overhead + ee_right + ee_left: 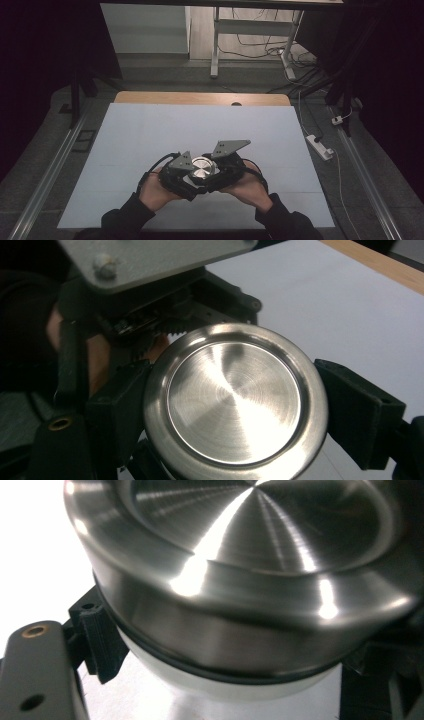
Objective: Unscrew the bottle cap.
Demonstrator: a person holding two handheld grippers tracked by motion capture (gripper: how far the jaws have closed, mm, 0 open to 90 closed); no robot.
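Overhead, I count one steel-lidded container (202, 168) held just above the white worktop (150, 135), near its front edge, between my two hands, with my left hand-held gripper (186, 172) and right hand-held gripper (216, 169) meeting on it. Along my left hand-held gripper, two black jaws flank the container's pale body under one dark ring. Along my right hand-held gripper (235, 412), both jaws press the lid's (235, 400) rim.
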